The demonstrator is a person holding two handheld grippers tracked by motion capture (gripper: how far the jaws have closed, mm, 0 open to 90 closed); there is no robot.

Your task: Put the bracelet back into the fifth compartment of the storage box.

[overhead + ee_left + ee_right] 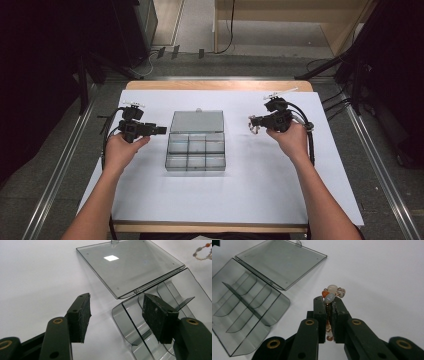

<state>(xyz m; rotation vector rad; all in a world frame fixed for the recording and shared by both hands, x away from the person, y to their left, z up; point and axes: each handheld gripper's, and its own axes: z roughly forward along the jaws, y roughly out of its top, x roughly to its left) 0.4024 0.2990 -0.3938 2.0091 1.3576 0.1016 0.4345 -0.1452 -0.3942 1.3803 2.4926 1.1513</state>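
A clear plastic compartment box point(195, 159) sits mid-table with its lid point(196, 121) folded flat behind it; its compartments look empty. My left gripper point(161, 130) hovers just left of the box, open, with nothing between its pads. In the left gripper view the jaws point(116, 305) stand wide before the box's near corner point(120, 320) and the lid point(130, 265). My right gripper point(256, 123) is held above the table to the right of the lid, shut on a beaded bracelet point(253, 127). In the right gripper view the gripper point(329, 302) pinches the bracelet point(332, 292), whose orange and pale beads bunch above the tips.
A white sheet point(250, 190) covers the table, with bare room in front of the box and at both sides. The box point(244, 312) and lid point(279, 262) lie left of the right gripper's jaws. Metal rails point(65, 160) and cables point(330, 102) run along the floor beside the table.
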